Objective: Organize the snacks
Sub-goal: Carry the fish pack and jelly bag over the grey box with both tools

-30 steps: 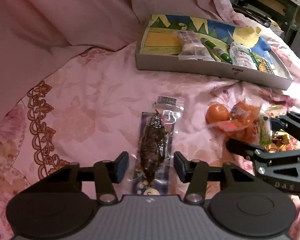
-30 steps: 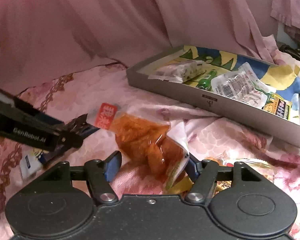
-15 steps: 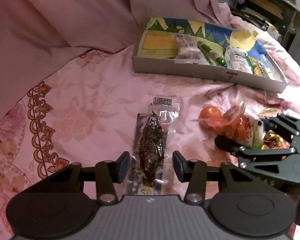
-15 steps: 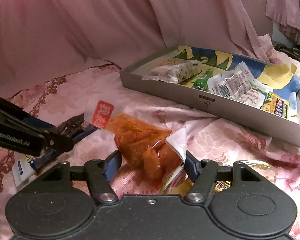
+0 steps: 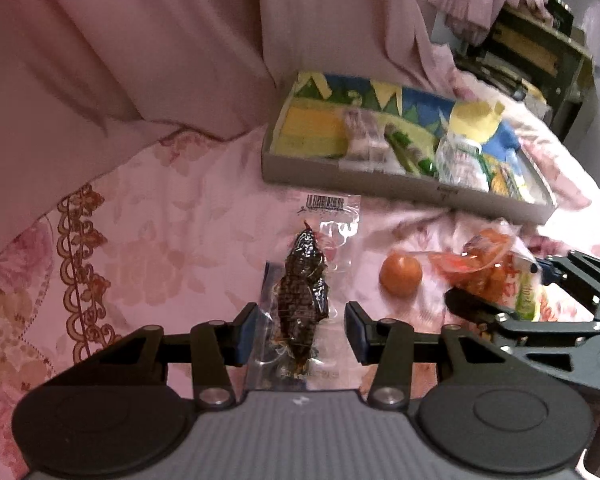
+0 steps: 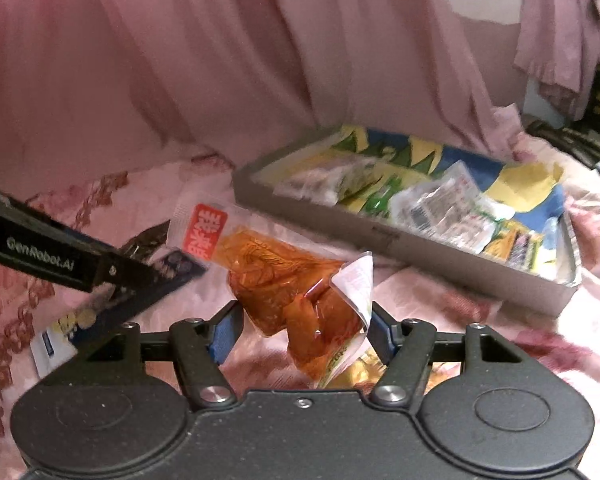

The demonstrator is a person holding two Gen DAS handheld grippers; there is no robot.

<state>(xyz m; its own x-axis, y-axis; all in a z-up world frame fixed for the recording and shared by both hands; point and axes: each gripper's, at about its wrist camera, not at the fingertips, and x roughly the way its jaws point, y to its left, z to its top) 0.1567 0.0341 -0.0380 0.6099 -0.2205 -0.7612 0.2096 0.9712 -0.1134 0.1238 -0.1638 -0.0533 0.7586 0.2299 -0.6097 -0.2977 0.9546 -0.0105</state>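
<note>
the left gripper (image 5: 300,330) hangs low over a pink flowered bedspread (image 5: 160,248), its jaws spread, with a clear packet of dark dried snack (image 5: 302,300) lying flat between the two fingers; neither blue pad seems to press on it. the packet's barcode end points toward a shallow grey box (image 5: 400,188) that sits further back on the bedspread, near the draped pink sheet (image 5: 160,60). the box has a bright blue, yellow and green lining and already holds several wrapped snacks. a small orange fruit (image 5: 401,275) lies just to the right of the dark packet.

the right gripper (image 6: 306,332) sits beside it, jaws spread about a clear bag of orange-red snack (image 6: 292,292) with a red label. the bag fills the gap and is lifted at its far end, but i cannot tell whether the pads truly pinch it. more wrappers lie under it.
</note>
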